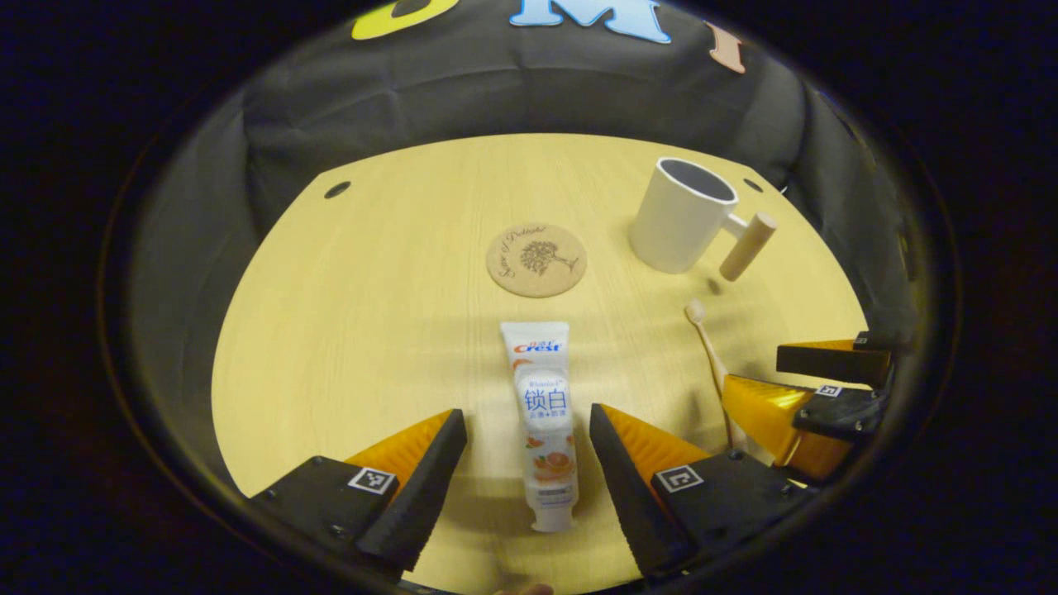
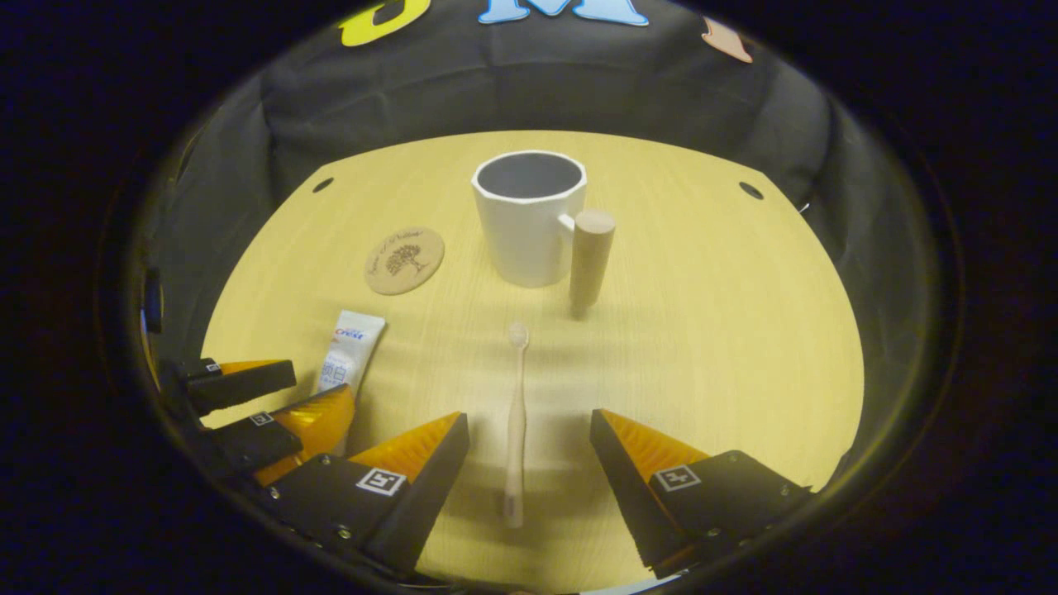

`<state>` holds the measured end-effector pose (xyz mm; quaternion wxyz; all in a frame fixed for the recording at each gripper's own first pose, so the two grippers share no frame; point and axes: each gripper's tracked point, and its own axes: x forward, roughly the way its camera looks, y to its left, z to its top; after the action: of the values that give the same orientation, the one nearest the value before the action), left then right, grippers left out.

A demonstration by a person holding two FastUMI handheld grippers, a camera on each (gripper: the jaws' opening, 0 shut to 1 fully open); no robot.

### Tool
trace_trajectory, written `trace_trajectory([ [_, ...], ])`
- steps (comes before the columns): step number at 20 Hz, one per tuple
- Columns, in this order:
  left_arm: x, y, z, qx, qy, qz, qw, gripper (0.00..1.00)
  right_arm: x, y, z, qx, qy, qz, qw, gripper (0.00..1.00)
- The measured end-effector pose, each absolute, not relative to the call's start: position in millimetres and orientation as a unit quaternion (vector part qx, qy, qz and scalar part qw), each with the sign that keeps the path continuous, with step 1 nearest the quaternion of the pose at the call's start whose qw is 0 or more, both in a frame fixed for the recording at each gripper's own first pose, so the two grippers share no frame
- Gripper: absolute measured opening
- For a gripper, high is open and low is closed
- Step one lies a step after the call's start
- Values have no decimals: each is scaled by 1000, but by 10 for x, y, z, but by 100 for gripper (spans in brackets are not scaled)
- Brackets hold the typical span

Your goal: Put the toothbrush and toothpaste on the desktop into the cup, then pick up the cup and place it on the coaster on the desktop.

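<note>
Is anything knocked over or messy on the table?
No. The cup stands upright, the coaster lies flat, and the toothpaste and toothbrush lie flat on the table, each between open gripper fingers.

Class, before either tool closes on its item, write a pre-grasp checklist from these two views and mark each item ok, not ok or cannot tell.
1. Left tool open, straddling the toothpaste: ok.
2. Right tool open, straddling the toothbrush: ok.
3. Cup upright, mouth open, nothing visible inside: ok.
4. Coaster lies bare on the desktop, apart from the cup: ok.
5. Fingers low enough to pinch each item: cannot tell.
6. The two tools sit close side by side; room to lift without bumping: cannot tell.
</note>
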<state>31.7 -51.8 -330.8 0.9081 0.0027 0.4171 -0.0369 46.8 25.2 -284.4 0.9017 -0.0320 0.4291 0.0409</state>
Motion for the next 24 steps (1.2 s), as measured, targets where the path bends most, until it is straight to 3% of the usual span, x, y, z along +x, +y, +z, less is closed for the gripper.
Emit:
trace_trajectory([
  [12, 355, -532, -3503, -2, 435, -19, 900, 98, 428, 215, -3120, -44, 472, 29, 880, 95],
  [14, 363, -565, -3487, 0, 437, -24, 899, 92, 430, 221, -3126, -45, 475, 28, 878, 87],
  [15, 353, -577, -3487, 3, 440, -24, 898, 80, 418, 216, -3136, -44, 480, 28, 876, 82],
  [17, 360, -577, -3491, 4, 442, -22, 897, 75, 429, 217, -3126, -42, 485, 29, 873, 60],
  [18, 365, -594, -3491, 3, 439, -27, 898, 75, 435, 204, -3126, -43, 487, 26, 872, 60],
  [20, 368, -574, -3477, 4, 441, -23, 897, 49, 421, 195, -3108, -31, 491, 18, 871, 35],
  [21, 364, -579, -3480, 7, 444, -24, 896, 51, 418, 186, -3106, -32, 493, 21, 869, 27],
  [22, 380, -573, -3479, 12, 443, -23, 896, 49, 416, 187, -3120, -34, 496, 21, 867, 26],
  [23, 374, -573, -3485, 11, 446, -19, 895, 38, 421, 188, -3120, -33, 499, 18, 866, 26],
  [24, 381, -571, -3485, 9, 444, -18, 896, 39, 467, 191, -3126, -27, 491, 10, 871, 26],
])
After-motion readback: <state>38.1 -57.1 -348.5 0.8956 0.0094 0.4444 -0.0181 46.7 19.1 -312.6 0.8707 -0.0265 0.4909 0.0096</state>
